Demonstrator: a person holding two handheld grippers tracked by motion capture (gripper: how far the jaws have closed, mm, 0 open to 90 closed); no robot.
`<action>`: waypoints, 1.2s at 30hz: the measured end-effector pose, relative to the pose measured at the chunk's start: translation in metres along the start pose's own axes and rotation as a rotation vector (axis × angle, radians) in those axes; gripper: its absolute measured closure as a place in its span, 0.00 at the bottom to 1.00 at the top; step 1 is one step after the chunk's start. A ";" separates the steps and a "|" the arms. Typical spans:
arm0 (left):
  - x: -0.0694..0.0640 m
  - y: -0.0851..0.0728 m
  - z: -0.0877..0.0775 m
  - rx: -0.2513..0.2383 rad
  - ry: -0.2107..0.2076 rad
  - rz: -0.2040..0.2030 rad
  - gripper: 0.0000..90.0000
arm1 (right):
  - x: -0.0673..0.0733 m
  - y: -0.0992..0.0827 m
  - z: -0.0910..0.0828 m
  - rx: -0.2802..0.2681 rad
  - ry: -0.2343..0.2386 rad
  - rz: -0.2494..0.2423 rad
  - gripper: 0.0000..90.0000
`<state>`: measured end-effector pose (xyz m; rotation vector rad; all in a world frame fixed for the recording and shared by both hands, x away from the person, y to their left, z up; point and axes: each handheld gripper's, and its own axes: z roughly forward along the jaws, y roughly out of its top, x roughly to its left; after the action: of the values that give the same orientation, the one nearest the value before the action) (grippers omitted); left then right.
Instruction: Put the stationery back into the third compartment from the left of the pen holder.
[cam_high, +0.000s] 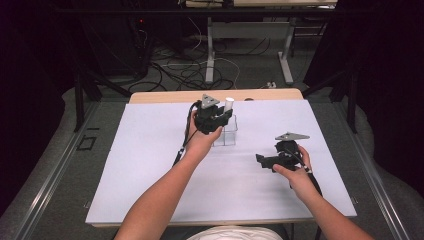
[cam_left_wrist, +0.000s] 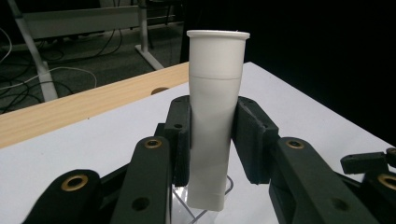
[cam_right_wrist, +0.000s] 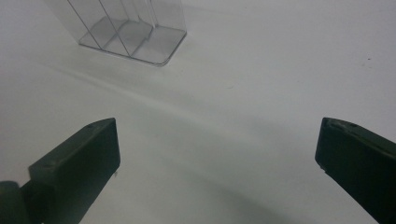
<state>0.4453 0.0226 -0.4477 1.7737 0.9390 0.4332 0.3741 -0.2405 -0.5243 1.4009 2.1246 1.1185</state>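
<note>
A white tube (cam_left_wrist: 215, 112) with a flared rim stands upright between the pads of my left gripper (cam_left_wrist: 212, 140), which is shut on it. Its lower end hangs over a clear plastic holder (cam_left_wrist: 205, 205). In the high view the left gripper (cam_high: 220, 117) holds the white tube (cam_high: 229, 103) above the clear divided holder (cam_high: 226, 135) near the table's far middle. My right gripper (cam_high: 262, 161) hovers low over the white sheet to the right, jaws wide apart with nothing between them. In the right gripper view (cam_right_wrist: 217, 154) the clear holder (cam_right_wrist: 135, 35) lies ahead at upper left.
The white sheet (cam_high: 150, 170) covers most of the wooden table (cam_high: 165, 96). Beyond the far edge are a dark floor with tangled cables (cam_high: 185, 70) and grey desk legs (cam_high: 210, 50). Black curtains close both sides.
</note>
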 end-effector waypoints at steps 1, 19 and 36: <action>0.000 -0.001 0.001 -0.001 0.004 -0.006 0.76 | 0.000 0.000 0.000 0.002 0.004 -0.003 0.00; 0.011 -0.022 0.025 0.022 0.022 -0.110 0.76 | -0.003 -0.004 0.003 0.020 0.030 0.034 0.00; 0.006 -0.029 0.037 0.034 0.017 -0.112 0.76 | -0.002 -0.006 0.007 0.035 0.052 0.030 0.01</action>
<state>0.4628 0.0085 -0.4895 1.7399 1.0580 0.3631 0.3757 -0.2403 -0.5332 1.4386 2.1763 1.1459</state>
